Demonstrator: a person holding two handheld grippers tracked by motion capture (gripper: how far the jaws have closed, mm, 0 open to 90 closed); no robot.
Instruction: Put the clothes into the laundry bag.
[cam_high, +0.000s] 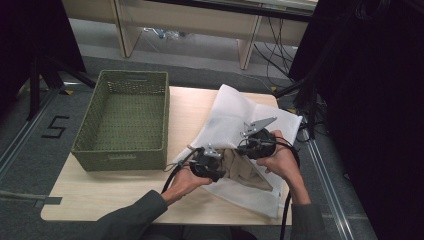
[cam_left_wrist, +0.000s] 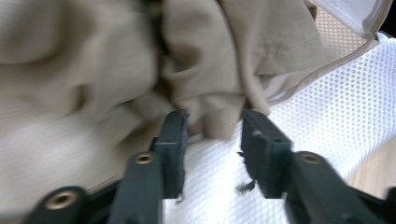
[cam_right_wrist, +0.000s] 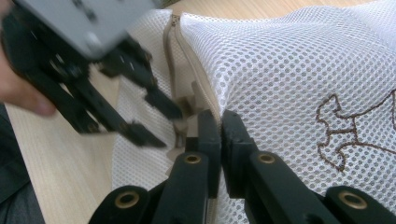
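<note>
A white mesh laundry bag (cam_high: 235, 112) lies on the table, with a beige garment (cam_high: 245, 170) bunched at its open front edge. My left gripper (cam_high: 222, 167) points into that opening. In the left gripper view its jaws (cam_left_wrist: 214, 135) stand apart, with a fold of the beige garment (cam_left_wrist: 116, 60) hanging between the tips over the mesh bag (cam_left_wrist: 327, 116). My right gripper (cam_high: 241, 150) is shut on the mesh bag's edge (cam_right_wrist: 280, 70) beside the zipper (cam_right_wrist: 170, 37). In the right gripper view its jaws (cam_right_wrist: 219, 128) are pinched together, and the left gripper (cam_right_wrist: 156, 121) is blurred just to their left.
A green woven basket (cam_high: 82, 135) stands to the left on the wooden table (cam_high: 110, 195), with nothing in it. A brown embroidered figure (cam_right_wrist: 345, 135) marks the bag. Black curtains and stands flank the table, and its front edge is near my forearms.
</note>
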